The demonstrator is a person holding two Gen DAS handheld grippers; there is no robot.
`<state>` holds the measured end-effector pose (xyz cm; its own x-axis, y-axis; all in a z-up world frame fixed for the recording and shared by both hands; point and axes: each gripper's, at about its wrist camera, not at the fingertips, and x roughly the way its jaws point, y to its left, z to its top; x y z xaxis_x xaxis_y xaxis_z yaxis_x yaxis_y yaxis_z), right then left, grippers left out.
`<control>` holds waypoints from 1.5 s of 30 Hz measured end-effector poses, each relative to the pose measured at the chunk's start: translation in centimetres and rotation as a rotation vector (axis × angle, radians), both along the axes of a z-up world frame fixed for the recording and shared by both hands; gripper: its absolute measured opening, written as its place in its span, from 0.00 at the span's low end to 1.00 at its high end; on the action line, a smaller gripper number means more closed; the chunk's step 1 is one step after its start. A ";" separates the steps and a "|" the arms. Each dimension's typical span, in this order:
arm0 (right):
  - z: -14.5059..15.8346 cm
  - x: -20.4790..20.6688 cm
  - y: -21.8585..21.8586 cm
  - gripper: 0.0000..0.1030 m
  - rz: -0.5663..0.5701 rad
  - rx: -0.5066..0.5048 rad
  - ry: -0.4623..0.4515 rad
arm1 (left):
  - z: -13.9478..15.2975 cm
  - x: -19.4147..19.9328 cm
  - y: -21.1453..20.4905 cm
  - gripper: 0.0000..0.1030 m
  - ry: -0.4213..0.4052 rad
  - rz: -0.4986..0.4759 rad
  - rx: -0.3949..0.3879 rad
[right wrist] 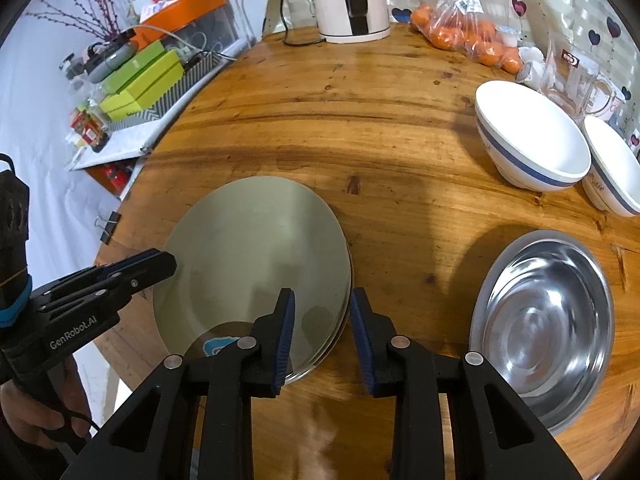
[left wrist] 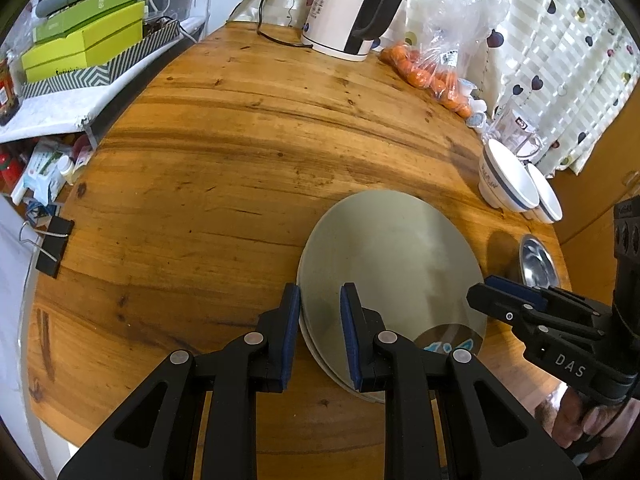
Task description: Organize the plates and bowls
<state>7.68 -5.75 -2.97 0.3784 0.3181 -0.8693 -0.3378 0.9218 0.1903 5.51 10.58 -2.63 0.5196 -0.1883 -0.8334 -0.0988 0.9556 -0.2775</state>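
Observation:
A stack of steel plates [left wrist: 392, 264] [right wrist: 256, 248] lies flat near the front of the round wooden table [left wrist: 224, 152]. My left gripper [left wrist: 318, 288] [right wrist: 168, 258] straddles the stack's left rim, its pads against the top plate's rim. My right gripper [right wrist: 322, 294] [left wrist: 478, 288] straddles the right rim: one pad is over the plate, the other just outside the edge with a thin gap showing. A shiny steel dish [right wrist: 544, 320] sits to the right of the stack. Two white bowls with blue stripes [right wrist: 528, 136] [right wrist: 616, 168] stand behind it.
At the back stand a white kettle [left wrist: 352, 4], a bag of oranges [left wrist: 432, 76] and a glass mug [right wrist: 580, 80]. A black binder clip [left wrist: 54, 246] hangs on the table's left edge. Green boxes [left wrist: 84, 44] fill a shelf beyond it.

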 end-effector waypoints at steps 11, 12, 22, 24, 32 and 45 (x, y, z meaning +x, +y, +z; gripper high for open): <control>0.0 0.0 0.1 0.25 0.002 -0.001 0.000 | 0.1 -0.3 -0.5 0.20 0.005 -0.001 0.032; -0.1 0.0 0.0 0.25 0.002 0.003 0.002 | 0.1 -0.3 -0.5 0.20 0.006 0.000 0.030; 1.3 -0.3 -1.1 0.25 -0.002 0.026 -0.036 | 1.9 -1.0 -0.6 0.22 -0.043 0.024 0.070; 1.5 -0.4 -1.2 0.26 -0.001 0.030 -0.040 | 2.1 -1.1 -0.7 0.22 -0.048 0.023 0.072; 2.7 -1.4 -1.6 0.26 0.014 0.048 -0.067 | 3.0 -1.7 -1.7 0.22 -0.078 0.005 0.069; 5.2 -2.1 -3.4 0.30 0.014 0.068 -0.129 | 5.7 -1.4 -2.8 0.22 -0.137 -0.015 0.080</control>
